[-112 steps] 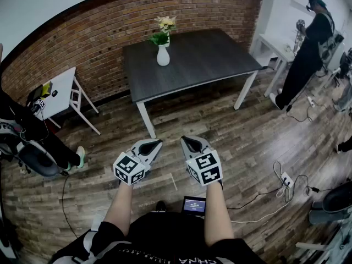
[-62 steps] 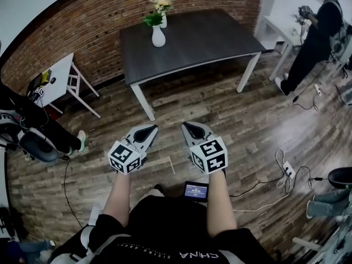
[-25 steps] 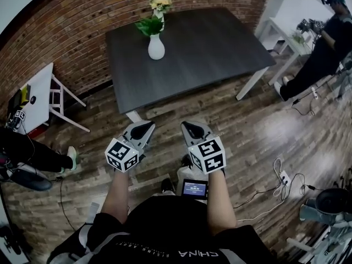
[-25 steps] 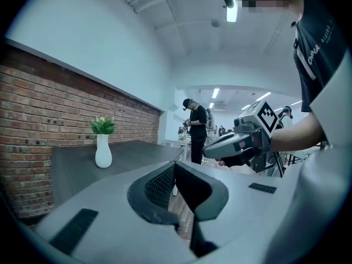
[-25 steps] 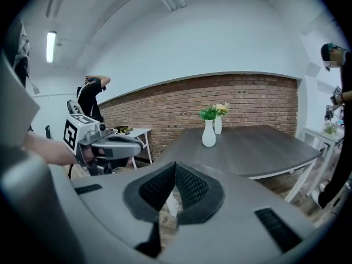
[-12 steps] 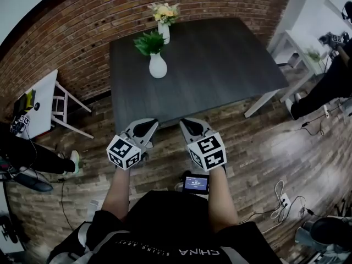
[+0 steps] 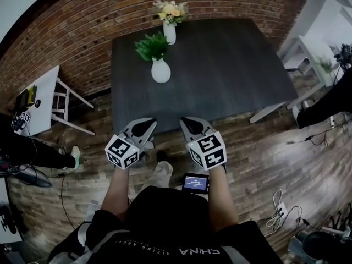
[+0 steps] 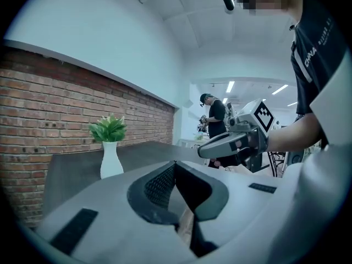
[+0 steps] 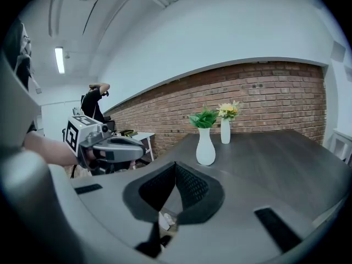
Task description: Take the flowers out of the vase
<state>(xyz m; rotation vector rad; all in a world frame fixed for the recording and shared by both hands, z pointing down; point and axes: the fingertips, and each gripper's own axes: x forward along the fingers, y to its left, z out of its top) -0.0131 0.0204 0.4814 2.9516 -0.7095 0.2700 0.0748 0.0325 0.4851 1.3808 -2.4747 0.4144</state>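
1. Head view: the left gripper (image 7: pixel 146 124) and right gripper (image 7: pixel 188 123) are held side by side at the near edge of a dark table (image 7: pixel 231 65).
2. Both pairs of jaws are seen pressed together, with nothing gripped between them.
3. A white vase (image 7: pixel 170 33) of yellow flowers (image 7: pixel 171 10) is set at the table's far edge, at 12 o'clock from the grippers.
4. A second vase (image 7: pixel 160 70) with green leaves (image 7: pixel 152 45) is placed nearer, at its 7 o'clock, well apart from both grippers.
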